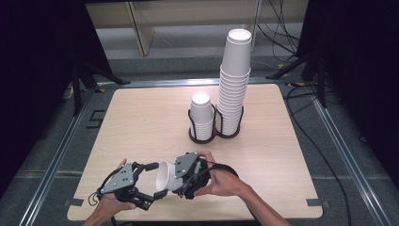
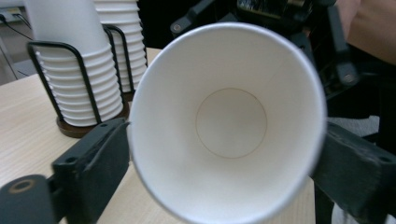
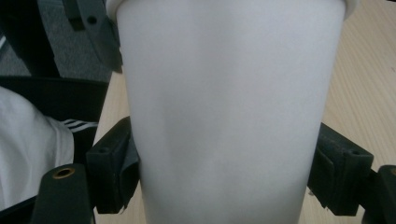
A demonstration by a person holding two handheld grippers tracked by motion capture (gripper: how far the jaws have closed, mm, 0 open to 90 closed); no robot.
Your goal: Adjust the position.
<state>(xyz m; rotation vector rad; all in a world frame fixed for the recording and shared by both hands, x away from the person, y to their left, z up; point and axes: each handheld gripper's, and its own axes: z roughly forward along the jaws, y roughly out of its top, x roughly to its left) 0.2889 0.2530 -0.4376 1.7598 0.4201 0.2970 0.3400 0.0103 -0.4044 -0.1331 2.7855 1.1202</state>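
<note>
At the table's near edge, the paper cup point(image 1: 165, 176) lay sideways between both grippers; the right gripper point(image 1: 184, 181) pinched its body, the left gripper point(image 1: 155, 181) clasped its rim; stacking onto the holder point(image 1: 202, 136) remained, I judged.

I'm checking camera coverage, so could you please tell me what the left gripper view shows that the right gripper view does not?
Left gripper view: the inside and round bottom of the paper cup, plus two stacks of cups in a black wire holder behind it. Right gripper view: the cup's plain outer wall, with white cloth at the left edge. Both: the same white cup filling the space between black jaws, pads against its sides, over the wooden table.
</note>
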